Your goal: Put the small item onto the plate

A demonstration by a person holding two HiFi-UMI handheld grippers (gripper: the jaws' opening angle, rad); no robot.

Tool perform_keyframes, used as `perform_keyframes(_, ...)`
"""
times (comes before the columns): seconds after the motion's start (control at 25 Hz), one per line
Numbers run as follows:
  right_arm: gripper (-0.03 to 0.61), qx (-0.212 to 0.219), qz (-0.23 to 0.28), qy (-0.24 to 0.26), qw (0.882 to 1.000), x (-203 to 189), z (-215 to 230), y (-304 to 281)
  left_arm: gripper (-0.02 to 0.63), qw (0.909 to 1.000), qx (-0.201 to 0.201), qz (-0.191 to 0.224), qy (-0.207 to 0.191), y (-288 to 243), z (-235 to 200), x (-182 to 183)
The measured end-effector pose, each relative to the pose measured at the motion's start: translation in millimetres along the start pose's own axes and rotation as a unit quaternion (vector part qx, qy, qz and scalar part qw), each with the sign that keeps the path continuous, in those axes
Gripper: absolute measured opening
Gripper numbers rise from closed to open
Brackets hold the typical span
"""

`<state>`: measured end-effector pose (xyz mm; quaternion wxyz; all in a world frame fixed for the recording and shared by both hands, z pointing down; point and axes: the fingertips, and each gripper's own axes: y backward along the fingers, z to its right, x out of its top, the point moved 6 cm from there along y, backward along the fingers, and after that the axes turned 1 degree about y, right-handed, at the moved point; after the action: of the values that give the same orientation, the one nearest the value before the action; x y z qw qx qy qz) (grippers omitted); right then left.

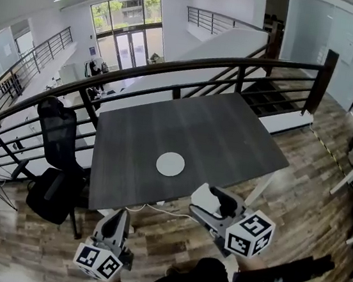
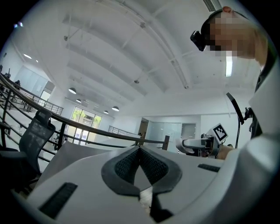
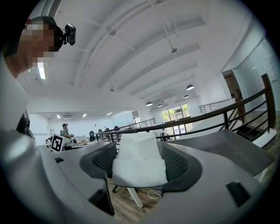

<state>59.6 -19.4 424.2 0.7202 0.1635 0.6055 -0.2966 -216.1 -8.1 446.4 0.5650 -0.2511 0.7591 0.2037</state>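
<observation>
A round white plate [image 1: 170, 164] lies near the front edge of the dark table [image 1: 216, 129], with nothing on it. My right gripper [image 1: 207, 202] hovers off the table's front edge, right of the plate. In the right gripper view it [image 3: 139, 153] is shut on a small white folded item [image 3: 139, 162] held between the dark pads. My left gripper [image 1: 116, 221] hangs lower, below the table's front left corner. In its own view the left gripper [image 2: 140, 151] is shut, its pads meeting with nothing between them.
A black office chair [image 1: 58, 134] stands at the table's left side. A dark railing [image 1: 238, 64] runs behind the table, with a stairwell beyond. Wooden floor [image 1: 297, 204] surrounds the table, and a white cable [image 1: 167, 212] lies under its front edge.
</observation>
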Motion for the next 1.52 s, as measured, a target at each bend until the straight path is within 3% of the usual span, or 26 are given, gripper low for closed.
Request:
perform_keyframes(0.2, 0.336, -0.001, 0.001, 0.004, 1.0, 9, 5, -22, 0.005, 1.0, 0.004, 0.003, 0.005, -7, -18, 4)
perform_keyframes(0.56, 0.336, 0.042, -0.001, 0.011, 0.999, 36, 23, -78, 0.005, 0.9993, 0.034, 0.011, -0.011, -27, -43, 29)
perform_keyframes(1.04, 0.336, 0.074, 0.003, 0.013, 0.997, 68, 96, -117, 0.005, 0.9975, 0.05, 0.019, -0.046, -119, -46, 49)
perform_keyframes(1.52, 0.335, 0.111, 0.002, 0.009, 0.994, 85, 175, -157, 0.005, 0.9965, 0.061, 0.017, -0.054, -220, -46, 47)
